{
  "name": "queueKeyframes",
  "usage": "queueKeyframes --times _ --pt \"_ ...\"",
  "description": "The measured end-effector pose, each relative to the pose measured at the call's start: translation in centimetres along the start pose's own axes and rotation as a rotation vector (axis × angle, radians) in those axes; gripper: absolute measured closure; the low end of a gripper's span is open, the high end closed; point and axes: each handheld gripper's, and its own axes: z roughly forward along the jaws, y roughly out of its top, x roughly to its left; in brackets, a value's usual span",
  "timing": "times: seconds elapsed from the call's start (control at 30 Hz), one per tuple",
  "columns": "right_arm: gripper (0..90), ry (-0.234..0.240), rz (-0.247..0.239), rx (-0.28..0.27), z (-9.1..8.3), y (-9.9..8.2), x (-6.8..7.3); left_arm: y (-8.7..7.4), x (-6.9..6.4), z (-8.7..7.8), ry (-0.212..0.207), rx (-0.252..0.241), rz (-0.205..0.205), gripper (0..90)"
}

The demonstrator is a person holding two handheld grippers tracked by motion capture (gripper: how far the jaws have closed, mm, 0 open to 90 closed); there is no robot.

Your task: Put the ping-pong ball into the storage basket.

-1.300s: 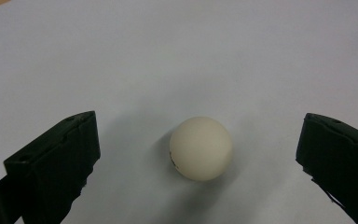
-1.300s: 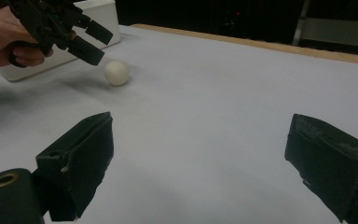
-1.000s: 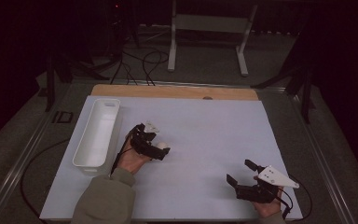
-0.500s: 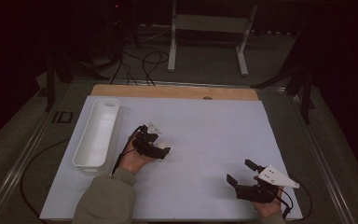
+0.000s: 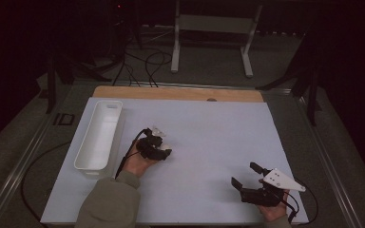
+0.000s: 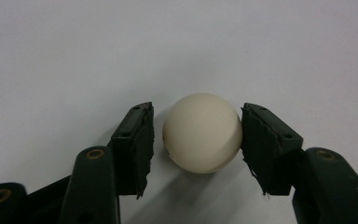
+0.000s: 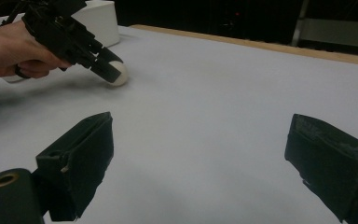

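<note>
**Ball Between Closing Jaws**

While the left hand-held gripper [image 6: 196, 140] has just been closing, a cream ball [image 6: 202, 133] sits between its jaws on the white tabletop [image 5: 209, 128]; the right pad [image 6: 265, 144] touches it, and a thin gap shows at the left pad. This ball lies left of centre, just right of the white tray [image 5: 99, 135]. Near the right front edge, the right hand-held gripper [image 7: 200, 158] rests with its jaws spread wide and nothing between them.
</note>
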Motion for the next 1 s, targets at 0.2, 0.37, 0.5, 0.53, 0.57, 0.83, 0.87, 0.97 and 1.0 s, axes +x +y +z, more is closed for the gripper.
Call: queueKeyframes --times 0.2,0.37,0.5,0.53,0.57,0.83,0.87,0.97,1.0 --pt "7.7 -0.001 0.0 0.0 0.0 0.0 0.0 0.0 0.1 0.2 -0.007 0.009 -0.012 50.4" --pt "7.7 -0.001 0.001 -0.001 0.0 0.0 0.0 0.0 0.1 0.0 0.002 0.011 -0.01 51.2" --pt "7.7 -0.001 0.001 -0.001 0.0 0.0 0.0 0.0 0.1 -0.2 0.007 0.005 -0.008 51.3" --pt "7.7 -0.001 0.001 -0.001 0.0 0.0 0.0 0.0 0.1 -0.3 0.007 0.005 -0.008 51.3" --pt "7.7 -0.002 0.001 -0.001 0.0 0.0 0.0 0.1 0.1 -0.3 0.007 0.004 -0.01 51.4" --pt "7.7 -0.002 0.0 0.0 0.0 0.0 0.0 0.1 0.2 -0.8 0.015 -0.004 -0.022 51.4" --pt "7.7 -0.002 0.0 0.0 0.0 0.0 0.0 0.1 0.2 -0.9 0.012 -0.005 -0.021 51.4" --pt "7.7 -0.001 0.0 0.0 0.0 0.0 0.0 0.2 0.2 -1.1 0.012 -0.01 -0.024 51.4" --pt "7.7 -0.002 0.0 0.0 0.0 0.0 0.0 0.2 0.2 -1.1 0.011 -0.012 -0.023 51.4"
